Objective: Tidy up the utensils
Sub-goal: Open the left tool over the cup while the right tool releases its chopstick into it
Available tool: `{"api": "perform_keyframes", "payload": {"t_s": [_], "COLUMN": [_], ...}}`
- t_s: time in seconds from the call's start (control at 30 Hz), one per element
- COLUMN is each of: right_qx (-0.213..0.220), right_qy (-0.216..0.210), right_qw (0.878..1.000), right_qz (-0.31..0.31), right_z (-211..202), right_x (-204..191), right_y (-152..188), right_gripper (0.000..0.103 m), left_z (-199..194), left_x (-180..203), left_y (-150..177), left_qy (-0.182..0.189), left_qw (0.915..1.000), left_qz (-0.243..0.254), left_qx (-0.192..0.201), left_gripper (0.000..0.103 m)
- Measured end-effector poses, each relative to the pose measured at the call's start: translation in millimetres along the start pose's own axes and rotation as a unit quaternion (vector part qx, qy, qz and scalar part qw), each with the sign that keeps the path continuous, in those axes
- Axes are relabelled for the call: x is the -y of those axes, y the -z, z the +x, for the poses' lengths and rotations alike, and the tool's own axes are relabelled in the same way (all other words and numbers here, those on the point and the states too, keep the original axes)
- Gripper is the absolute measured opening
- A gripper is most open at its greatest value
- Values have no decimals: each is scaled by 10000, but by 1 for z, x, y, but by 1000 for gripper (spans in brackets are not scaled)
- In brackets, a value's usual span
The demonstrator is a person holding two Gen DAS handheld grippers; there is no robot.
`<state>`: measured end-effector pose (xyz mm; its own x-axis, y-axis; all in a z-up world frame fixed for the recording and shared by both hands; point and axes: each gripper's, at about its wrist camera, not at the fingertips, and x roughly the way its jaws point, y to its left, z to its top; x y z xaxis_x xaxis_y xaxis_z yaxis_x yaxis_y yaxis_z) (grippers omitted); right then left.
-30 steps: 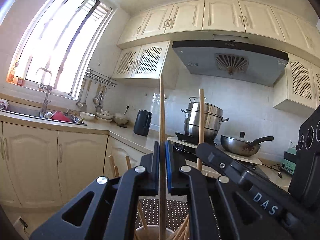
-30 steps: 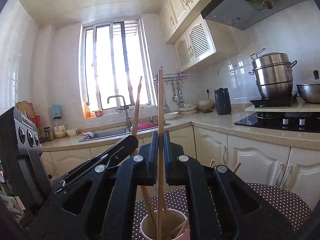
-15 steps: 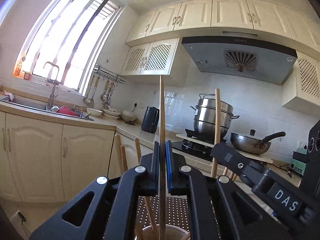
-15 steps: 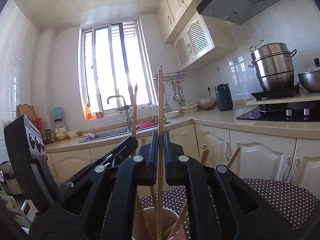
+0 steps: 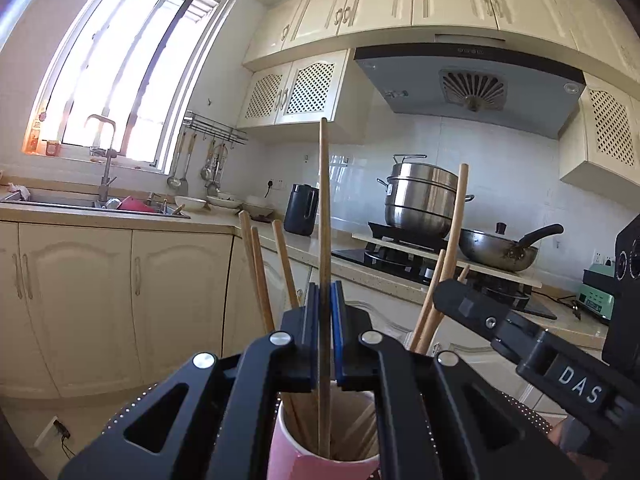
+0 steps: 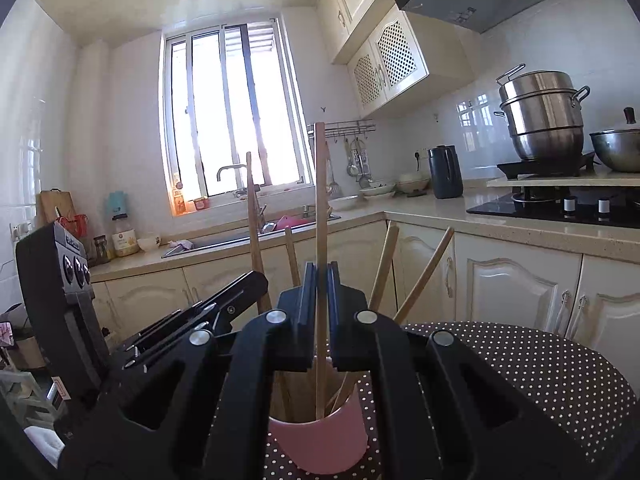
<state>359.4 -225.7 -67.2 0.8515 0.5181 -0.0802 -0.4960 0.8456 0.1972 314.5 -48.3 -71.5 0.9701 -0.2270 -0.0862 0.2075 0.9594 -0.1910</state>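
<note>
Left claw [image 5: 325,300] clamps upright chopstick [image 5: 324,200], tip inside pink cup [image 5: 304,456]. Right claw [image 6: 319,280] clamps second chopstick [image 6: 320,200] over same cup. "DAS" label [image 5: 579,383] on right claw body.

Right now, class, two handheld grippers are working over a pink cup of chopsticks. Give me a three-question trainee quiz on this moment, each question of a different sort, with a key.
1. True or false: the left gripper is open and holds nothing.
2. Multiple choice: the pink cup stands on A) the stove, B) a polka-dot surface, C) the sink.
3. Fill in: the right gripper is shut on one upright ____.

Key: 1 false; 2 B; 3 chopstick.
</note>
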Motion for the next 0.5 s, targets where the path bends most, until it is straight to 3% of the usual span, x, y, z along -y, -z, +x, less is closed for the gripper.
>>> {"api": "perform_keyframes", "payload": {"t_s": [0.43, 0.5], "right_qx": [-536, -571], "right_qy": [25, -9], "right_qw": [9985, 9983], "right_qz": [94, 145], "right_z": [1, -1], "right_x": [-11, -13], "right_y": [27, 25], "right_gripper": [7, 7], "left_z": [-17, -22], "left_x": [3, 2], "left_y": [15, 13], "left_qy": [-10, -35], "left_qw": [9980, 9979], "left_qz": [332, 350], "left_qx": [-545, -538], "left_gripper": [9, 25]}}
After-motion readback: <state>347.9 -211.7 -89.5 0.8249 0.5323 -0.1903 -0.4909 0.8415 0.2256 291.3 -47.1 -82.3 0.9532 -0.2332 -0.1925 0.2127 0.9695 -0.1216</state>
